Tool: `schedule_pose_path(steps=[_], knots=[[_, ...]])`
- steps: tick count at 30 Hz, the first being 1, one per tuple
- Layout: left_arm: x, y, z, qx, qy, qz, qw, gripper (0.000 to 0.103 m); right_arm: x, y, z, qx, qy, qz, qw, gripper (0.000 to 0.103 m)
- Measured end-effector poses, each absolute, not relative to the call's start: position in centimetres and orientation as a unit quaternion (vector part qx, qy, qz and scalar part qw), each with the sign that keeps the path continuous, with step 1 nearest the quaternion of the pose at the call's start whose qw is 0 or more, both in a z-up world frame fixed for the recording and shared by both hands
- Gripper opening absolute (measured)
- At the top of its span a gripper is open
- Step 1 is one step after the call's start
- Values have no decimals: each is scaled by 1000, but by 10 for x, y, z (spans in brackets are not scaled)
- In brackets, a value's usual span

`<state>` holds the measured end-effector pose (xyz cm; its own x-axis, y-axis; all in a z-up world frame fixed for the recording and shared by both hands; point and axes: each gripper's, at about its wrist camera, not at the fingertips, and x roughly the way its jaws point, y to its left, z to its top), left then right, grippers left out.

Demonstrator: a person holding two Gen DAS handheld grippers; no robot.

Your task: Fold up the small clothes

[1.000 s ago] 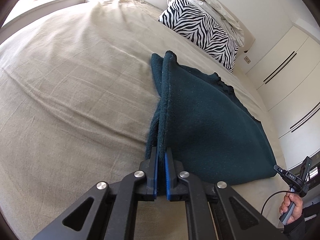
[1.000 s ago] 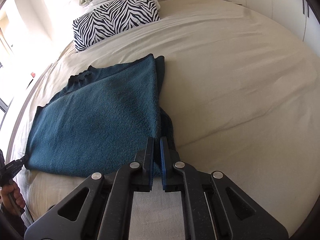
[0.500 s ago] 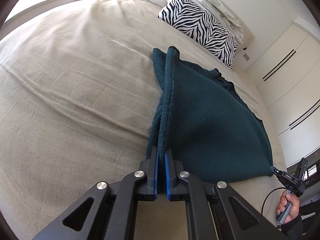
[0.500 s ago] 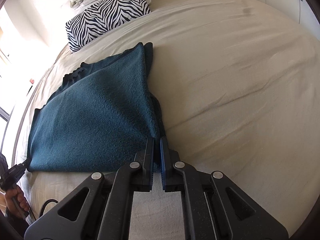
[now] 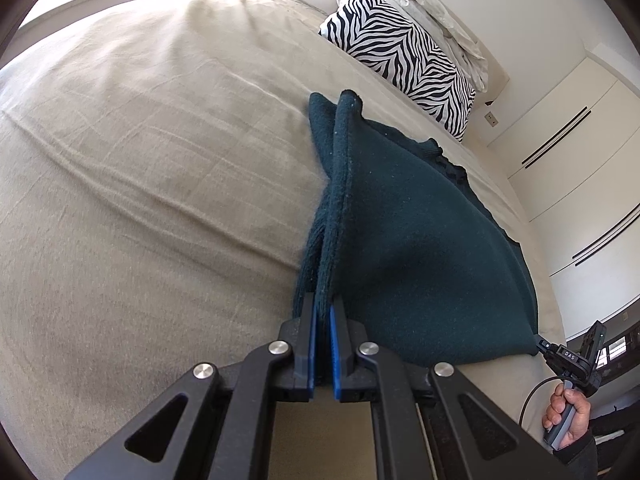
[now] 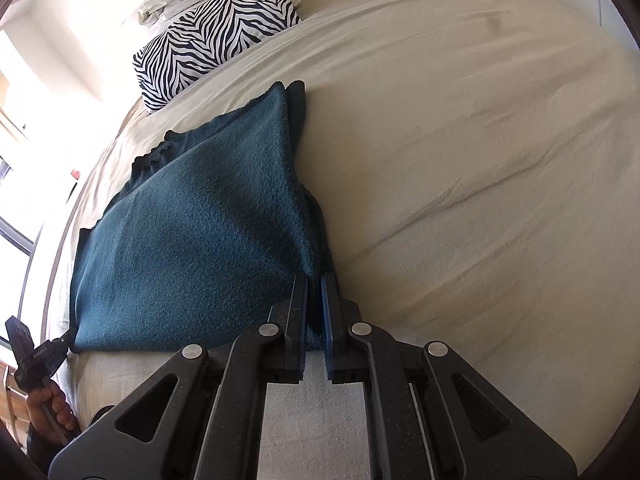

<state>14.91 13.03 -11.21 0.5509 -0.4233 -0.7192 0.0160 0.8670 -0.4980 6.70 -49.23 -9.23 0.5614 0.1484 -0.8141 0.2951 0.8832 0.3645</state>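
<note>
the dark teal cloth [image 5: 420,248] is a thick, fuzzy knit, doubled over so two layers lie together, and it is stretched between the two tongs above the near part of the bed [image 5: 140,160]. its surface is nubbly and matte, with a rolled hem along the doubled side edge that runs away from each camera to a blunt corner. the far edge, lying on the bed, ends in a darker ribbed or scalloped border. the span between the two held corners pulls the fabric into a smooth taut slope with a straight lower edge.

the left tongs [image 5: 322,320] are closed on one near corner of the cloth, blue pads pinching the layered edge between black fingers. the right tongs [image 6: 315,292] are closed on the opposite near corner in the same way. in each view the other hand shows at the far corner, gripping a handle.

the bed wears a beige sheet of plain woven weave, softly creased in long shallow ridges. at its head lies a zebra-striped pillow [image 5: 400,52] with a crumpled cream bedding [image 5: 436,12] heaped on it. smooth white cupboard doors [image 5: 572,152] with thin dark slot handles stand beyond.
</note>
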Motion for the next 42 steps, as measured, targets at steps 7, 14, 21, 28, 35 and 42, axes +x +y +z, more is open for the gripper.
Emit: schedule_pose_path(steps=[7, 14, 21, 28, 35, 42], knots=[[146, 131, -107, -221, 458, -124, 852, 19, 63, -496, -82, 247, 462, -65, 849, 32], [140, 137, -56, -194, 413, -78, 886, 46, 61, -490, -29, 240, 401, -70, 881, 54], [217, 52, -39, -70, 412, -104, 903, 51, 157, -415, -26, 302, 409, 112, 854, 54], [294, -3, -69, 40, 430, -68, 899, 53, 255, -347, -74, 373, 446, 189, 791, 54], [298, 15, -102, 25, 429, -76, 900, 58, 290, -378, -129, 439, 436, 160, 769, 35], [297, 16, -103, 15, 422, -85, 902, 59, 271, -476, -142, 501, 369, 89, 778, 27]])
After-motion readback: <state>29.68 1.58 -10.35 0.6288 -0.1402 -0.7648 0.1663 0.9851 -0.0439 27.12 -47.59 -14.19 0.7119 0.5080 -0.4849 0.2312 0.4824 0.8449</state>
